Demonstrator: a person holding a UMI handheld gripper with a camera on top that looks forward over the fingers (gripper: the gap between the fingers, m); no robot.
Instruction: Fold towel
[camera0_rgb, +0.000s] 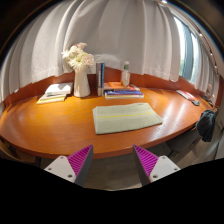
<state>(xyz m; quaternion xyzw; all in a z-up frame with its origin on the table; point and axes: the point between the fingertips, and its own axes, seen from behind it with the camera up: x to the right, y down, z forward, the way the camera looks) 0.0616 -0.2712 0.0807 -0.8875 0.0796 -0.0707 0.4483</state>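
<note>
The gripper (110, 163) hangs open off the near edge of the curved wooden desk (50, 125), its 2 purple pads (146, 160) wide apart and holding nothing. The pale towel (126, 117) lies flat on the desk beyond the fingers, slightly right. Farther back stand a white vase (81, 80), books (123, 92) and an open book (54, 94) at far left.

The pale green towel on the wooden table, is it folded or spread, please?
Folded: the pale green towel lies as a compact, thick rectangle beyond the open gripper.
</note>
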